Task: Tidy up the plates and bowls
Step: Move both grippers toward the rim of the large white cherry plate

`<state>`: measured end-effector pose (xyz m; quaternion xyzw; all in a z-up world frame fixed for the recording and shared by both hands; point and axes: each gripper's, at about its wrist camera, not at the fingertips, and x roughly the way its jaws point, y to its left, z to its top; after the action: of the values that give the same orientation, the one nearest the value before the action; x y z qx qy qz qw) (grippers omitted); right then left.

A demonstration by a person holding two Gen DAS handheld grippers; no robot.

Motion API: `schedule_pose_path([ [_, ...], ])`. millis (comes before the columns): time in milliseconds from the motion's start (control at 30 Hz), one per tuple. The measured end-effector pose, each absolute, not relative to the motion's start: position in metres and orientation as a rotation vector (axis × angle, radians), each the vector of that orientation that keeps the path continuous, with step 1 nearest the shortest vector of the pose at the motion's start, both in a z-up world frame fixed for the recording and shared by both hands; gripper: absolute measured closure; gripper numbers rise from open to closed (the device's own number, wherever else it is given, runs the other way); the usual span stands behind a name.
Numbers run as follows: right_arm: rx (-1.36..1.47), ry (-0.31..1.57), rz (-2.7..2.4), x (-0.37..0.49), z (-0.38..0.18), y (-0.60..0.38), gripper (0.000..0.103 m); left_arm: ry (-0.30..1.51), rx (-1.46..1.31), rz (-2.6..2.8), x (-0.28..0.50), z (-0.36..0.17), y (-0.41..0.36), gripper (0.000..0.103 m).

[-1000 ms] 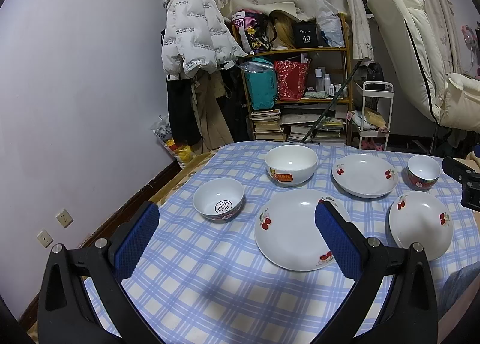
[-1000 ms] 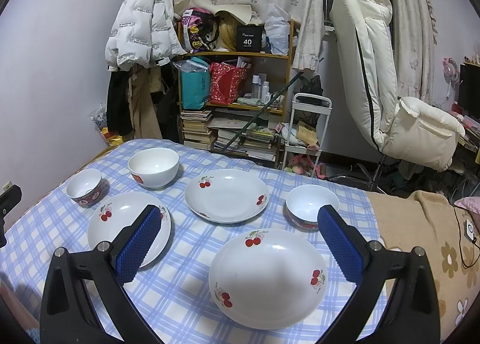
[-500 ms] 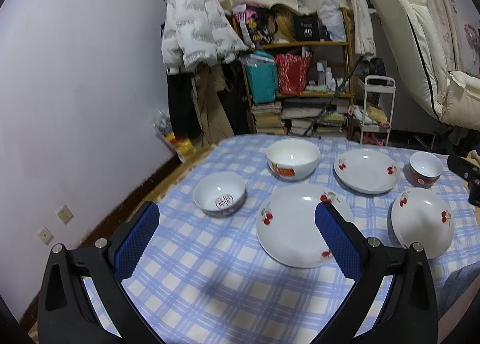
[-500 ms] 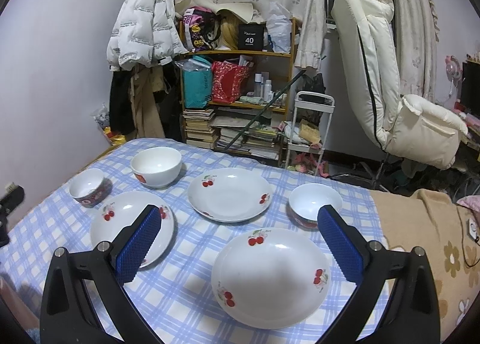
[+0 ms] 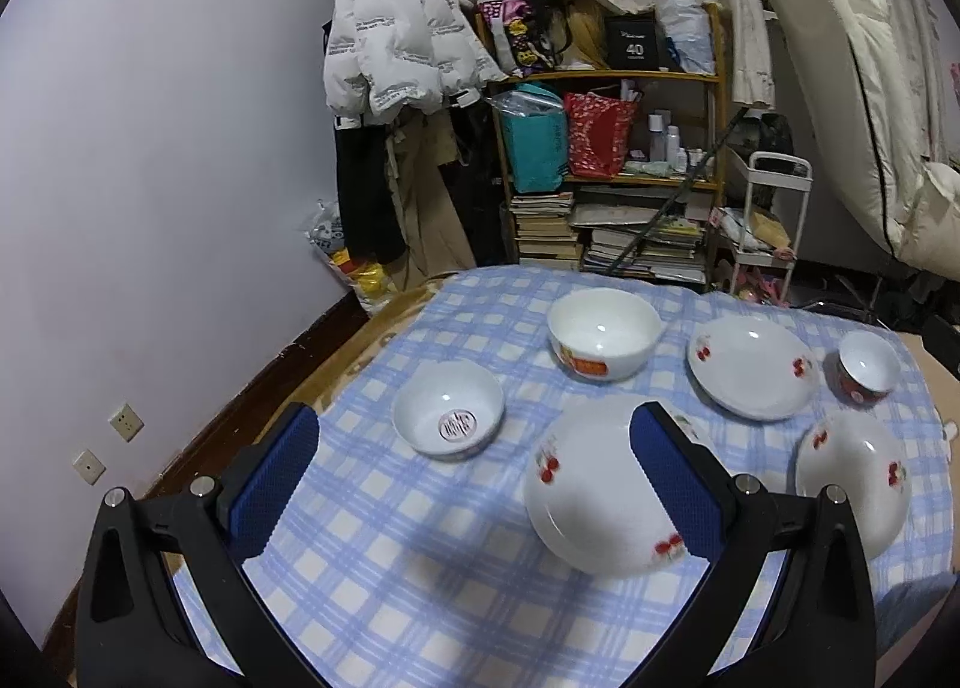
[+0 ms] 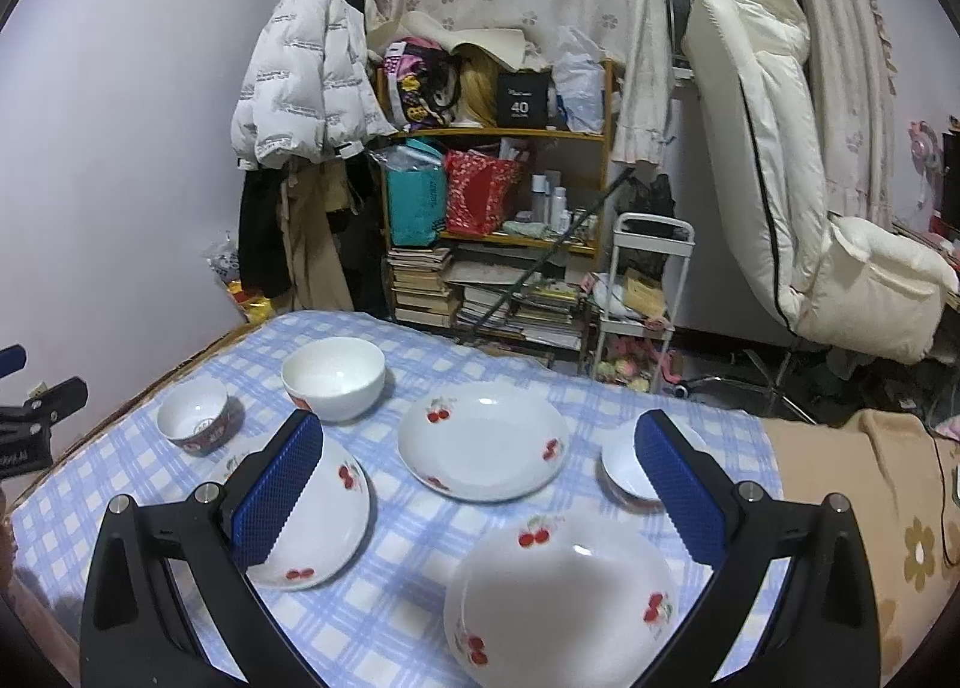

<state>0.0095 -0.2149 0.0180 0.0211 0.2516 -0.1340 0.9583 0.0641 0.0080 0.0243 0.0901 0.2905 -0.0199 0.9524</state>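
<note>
Three white cherry-print plates and three bowls sit on a blue checked tablecloth (image 5: 384, 580). In the left wrist view: a near plate (image 5: 600, 490), a far plate (image 5: 750, 367), a right plate (image 5: 852, 484), a large white bowl (image 5: 603, 334), a small bowl with a red mark inside (image 5: 447, 416) and a small red-sided bowl (image 5: 867, 367). My left gripper (image 5: 474, 490) is open and empty above the table, right pad over the near plate. My right gripper (image 6: 480, 490) is open and empty above the nearest plate (image 6: 561, 598), with the far plate (image 6: 483, 448) ahead.
A cluttered shelf with bags and stacked books (image 6: 498, 244) stands behind the table, with a hanging white puffer jacket (image 6: 306, 81), a small white cart (image 6: 645, 292) and a cream recliner (image 6: 780, 196). A brown floral blanket (image 6: 870, 484) lies at the table's right.
Both grippers have tilted and shifted slightly; the table sits lower and closer in both views. The dishes have not moved. Both grippers stay open.
</note>
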Motion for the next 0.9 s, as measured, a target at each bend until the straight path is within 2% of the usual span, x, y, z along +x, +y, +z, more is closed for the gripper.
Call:
schedule_pose_path([
  [200,0.003,0.490,-0.247,0.040,0.031,-0.206,0.000,0.618,0.204,-0.037,0.097,0.036,0.006,0.001],
  [400,-0.040,0.476,-0.260,0.076,0.034,-0.189,0.000,0.641,0.207,-0.013,0.125,0.019,-0.002,0.001],
  [700,-0.097,0.536,-0.248,0.118,0.001,-0.173,0.000,0.740,0.196,-0.038,0.153,-0.026,-0.006,0.001],
  [900,-0.029,0.605,-0.202,0.138,-0.027,-0.178,0.000,0.825,0.173,-0.042,0.163,-0.057,-0.003,0.001],
])
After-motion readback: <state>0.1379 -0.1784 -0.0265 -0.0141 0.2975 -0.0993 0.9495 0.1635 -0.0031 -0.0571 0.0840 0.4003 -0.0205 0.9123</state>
